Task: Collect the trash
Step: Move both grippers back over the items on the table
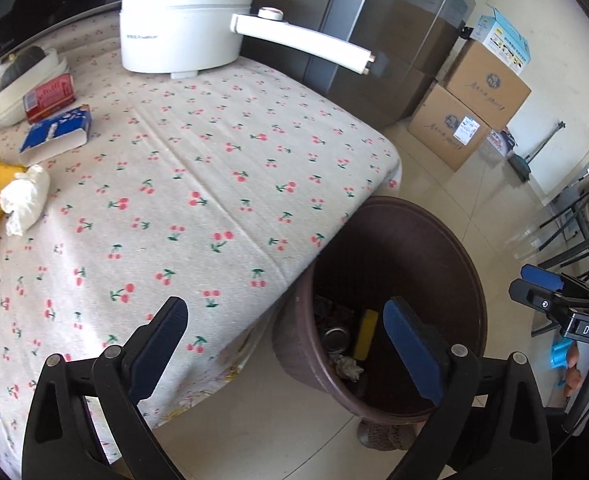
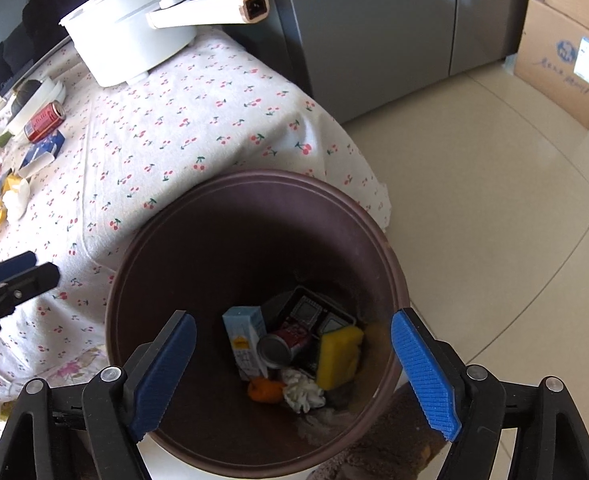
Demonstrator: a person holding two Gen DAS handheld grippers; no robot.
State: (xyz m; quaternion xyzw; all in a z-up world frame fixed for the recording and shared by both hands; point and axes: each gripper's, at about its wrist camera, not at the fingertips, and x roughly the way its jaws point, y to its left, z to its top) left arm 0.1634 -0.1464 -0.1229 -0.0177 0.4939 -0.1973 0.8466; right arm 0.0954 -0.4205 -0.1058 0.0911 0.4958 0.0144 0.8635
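Both the left gripper [image 1: 286, 354] and right gripper [image 2: 292, 376] gape wide, empty, over the brown trash bin [image 2: 378, 240] beside the table's corner. The crumpled tissue [image 1: 24, 198] near the table's left edge looks light and soft; pinch its middle.

Floor: pale beige glossy tiles [image 2: 494, 208] with thin grout lines, catching bright daylight reflections.
Worktop: covered by a white cloth printed with red cherries [image 1: 214, 184], its corner hanging down toward the floor.
Fridge: tall grey metallic cabinet [image 1: 390, 40] standing just behind the worktop's far corner.
Cardboard boxes: two brown cartons stacked [image 1: 466, 108] on the floor beside the fridge, a smaller blue-and-white box [image 1: 502, 40] on top.
Wall: plain cream [image 1: 554, 92], behind the boxes.
Chair frames: thin black metal legs [image 1: 570, 224] at the right edge.
Light: strong daylight, soft shadows across the cloth.
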